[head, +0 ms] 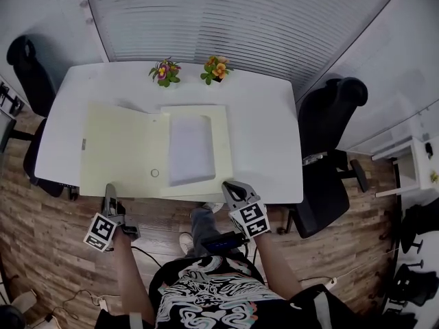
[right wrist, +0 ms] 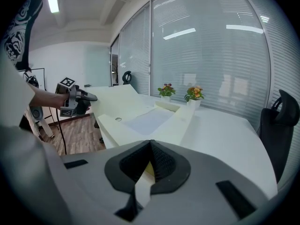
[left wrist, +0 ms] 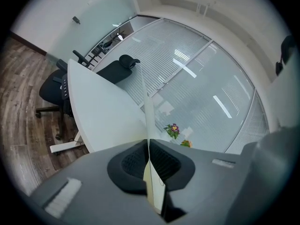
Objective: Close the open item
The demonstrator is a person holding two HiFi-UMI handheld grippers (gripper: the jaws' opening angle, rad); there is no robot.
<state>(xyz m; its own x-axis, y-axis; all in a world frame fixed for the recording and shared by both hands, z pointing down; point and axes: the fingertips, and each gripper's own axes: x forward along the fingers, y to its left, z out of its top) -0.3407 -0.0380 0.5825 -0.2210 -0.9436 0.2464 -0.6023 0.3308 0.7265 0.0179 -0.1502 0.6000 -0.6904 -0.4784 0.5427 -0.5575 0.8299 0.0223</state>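
From the head view, a pale folder (head: 123,149) lies open along the desk's (head: 267,136) near edge, with a white sheet (head: 191,148) in its right half. The left gripper (head: 110,196) meets the folder close to its near-left corner, and the right gripper (head: 230,189) meets it at the near-right corner. In the left gripper view, the jaws are pinched on the cover's thin edge, seen edge-on. In the right gripper view, the jaws seem clamped on the folder's near rim, though shadow hides part of the contact.

A pale yellow file box (head: 154,125) lies open on the white table (head: 267,136), along its near edge. Its cover (head: 113,149) spreads to the left. The shallow tray (head: 223,149) on the right holds a white sheet (head: 191,149). A round hole (head: 155,173) marks the spine's near end.
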